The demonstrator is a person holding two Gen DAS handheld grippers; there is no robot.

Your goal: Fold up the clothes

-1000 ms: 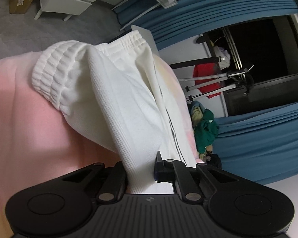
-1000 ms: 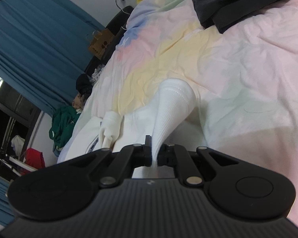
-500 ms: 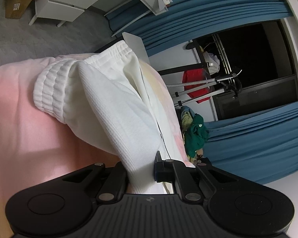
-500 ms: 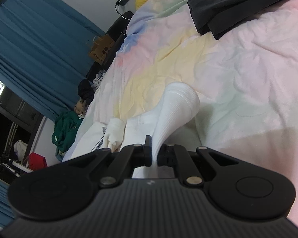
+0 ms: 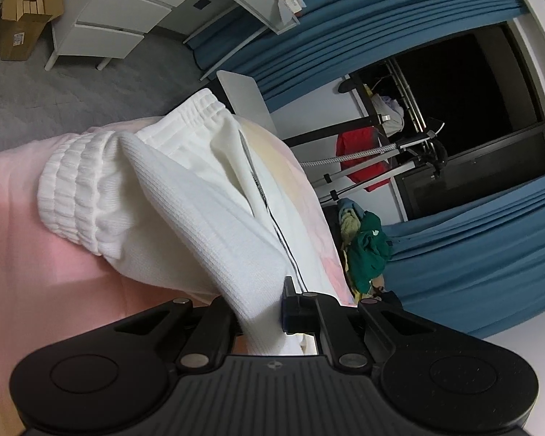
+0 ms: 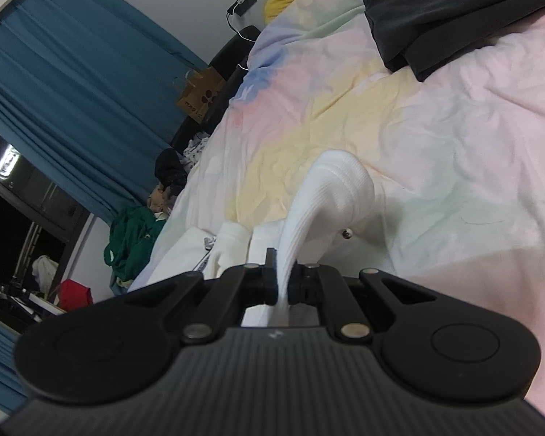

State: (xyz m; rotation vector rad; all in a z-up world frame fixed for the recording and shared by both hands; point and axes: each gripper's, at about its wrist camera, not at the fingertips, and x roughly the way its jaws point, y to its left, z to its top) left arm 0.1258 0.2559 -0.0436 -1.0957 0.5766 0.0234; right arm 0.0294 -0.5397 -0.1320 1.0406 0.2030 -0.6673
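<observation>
White trousers point(image 5: 200, 196) lie on the pastel bedspread point(image 6: 436, 127), pinched up by both my left gripper point(image 5: 258, 312) and right gripper point(image 6: 281, 287). Uneven lifting could slip the thin fabric free, skewing the fold.

Your pants point(image 5: 200, 196) lie on the bed point(image 6: 436, 116), their waistband at its edge. A dark garment point(image 6: 454, 11) lies farther up the bed. Beside the bed, a clothes pile point(image 5: 365, 250) sits below the curtains point(image 5: 472, 247).
</observation>
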